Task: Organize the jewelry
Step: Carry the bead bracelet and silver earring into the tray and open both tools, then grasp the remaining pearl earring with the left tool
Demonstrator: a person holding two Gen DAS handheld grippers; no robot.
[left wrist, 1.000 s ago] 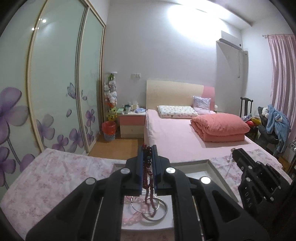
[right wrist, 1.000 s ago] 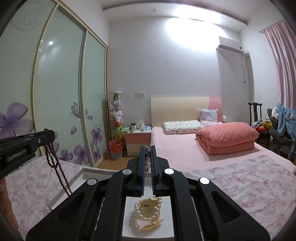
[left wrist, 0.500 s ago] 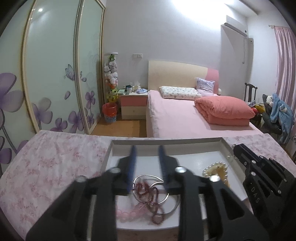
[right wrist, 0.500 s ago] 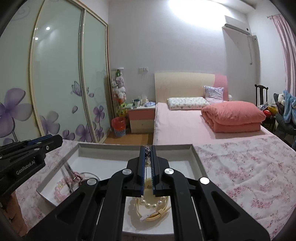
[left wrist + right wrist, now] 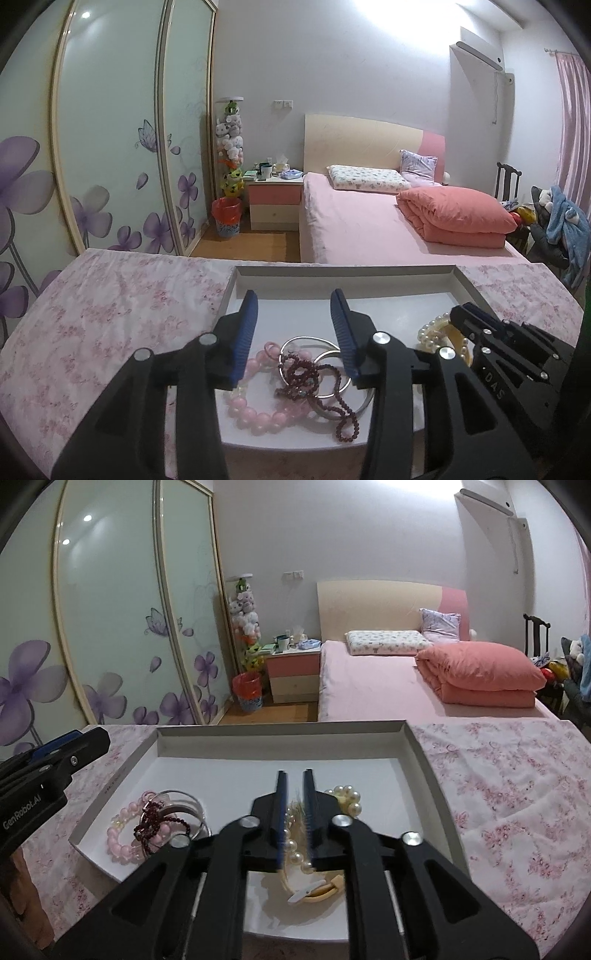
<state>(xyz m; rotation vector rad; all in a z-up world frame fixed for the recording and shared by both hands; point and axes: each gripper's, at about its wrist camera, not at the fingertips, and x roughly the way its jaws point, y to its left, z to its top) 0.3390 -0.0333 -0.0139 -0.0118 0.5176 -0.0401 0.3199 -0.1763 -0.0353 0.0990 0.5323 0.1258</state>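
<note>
Surface: floral pink cloth (image 5: 509, 797) carrying white tray (image 5: 280, 734)
Room: pink bed (image 5: 369, 229), wardrobe doors (image 5: 110, 129)
Left tongs (image 5: 294, 332): released, empty
Right tongs (image 5: 294, 808): slightly parted, blurred

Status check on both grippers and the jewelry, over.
Left gripper open, empty, above dark red bead strand. Right gripper slightly open over pearl strand. All jewelry in white tray. Nothing obstructing.

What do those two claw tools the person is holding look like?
Both are black plastic. The left gripper has angular arms, silver round bolts and ribbed blue pads; white "GenRobot.AI" lettering marks its side. The right gripper matches it. No cables or sleeves show.
</note>
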